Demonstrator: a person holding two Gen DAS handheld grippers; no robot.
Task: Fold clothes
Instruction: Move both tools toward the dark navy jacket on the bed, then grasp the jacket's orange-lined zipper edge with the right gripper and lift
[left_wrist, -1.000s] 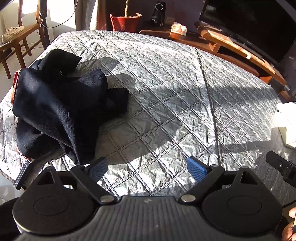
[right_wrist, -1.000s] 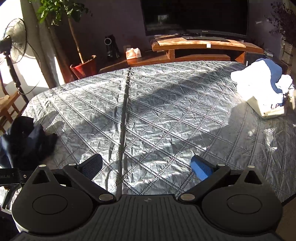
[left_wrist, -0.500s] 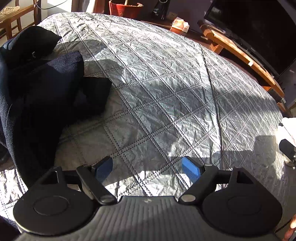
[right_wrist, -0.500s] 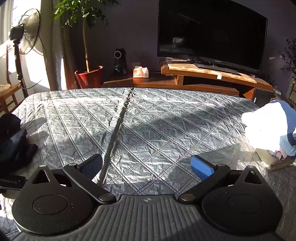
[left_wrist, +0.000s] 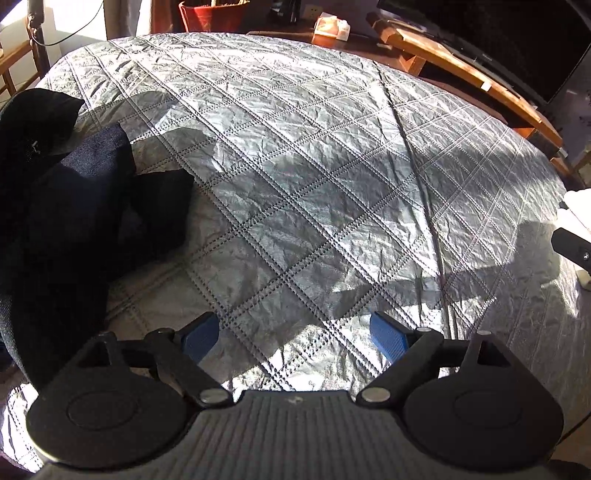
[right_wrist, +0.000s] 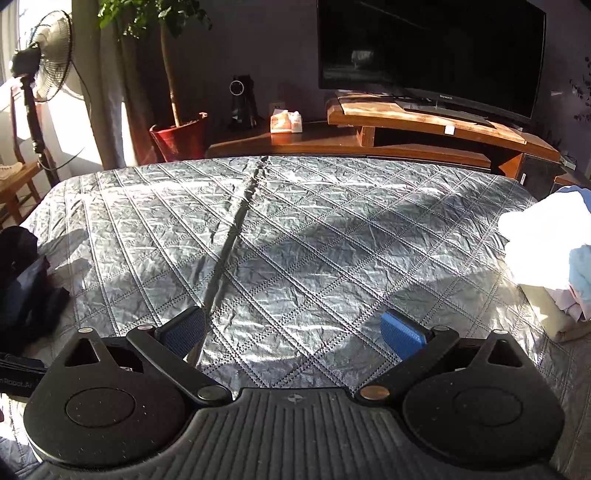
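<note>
Both grippers, left gripper (left_wrist: 293, 334) and right gripper (right_wrist: 295, 332), hover empty with jaws wide apart. Dark garment (left_wrist: 74, 206) lies crumpled at the quilted bed's (left_wrist: 332, 184) left edge. Best next: left pinches one hem corner, right takes a second, then they drag it flat to centre.

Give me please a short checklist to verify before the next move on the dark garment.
1. Left gripper free: ok, jaws open, nothing between them.
2. Right gripper free: ok, jaws open and holding nothing.
3. Dark garment ready for folding: not ok, it lies crumpled in a heap at the left side of the quilted cover.
4. Room to spread it: ok, the middle of the cover is bare.
5. Pile of light clothes out of the way: ok, at the right edge.
6. Collar or hem to grasp: cannot tell, fabric too dark.
</note>
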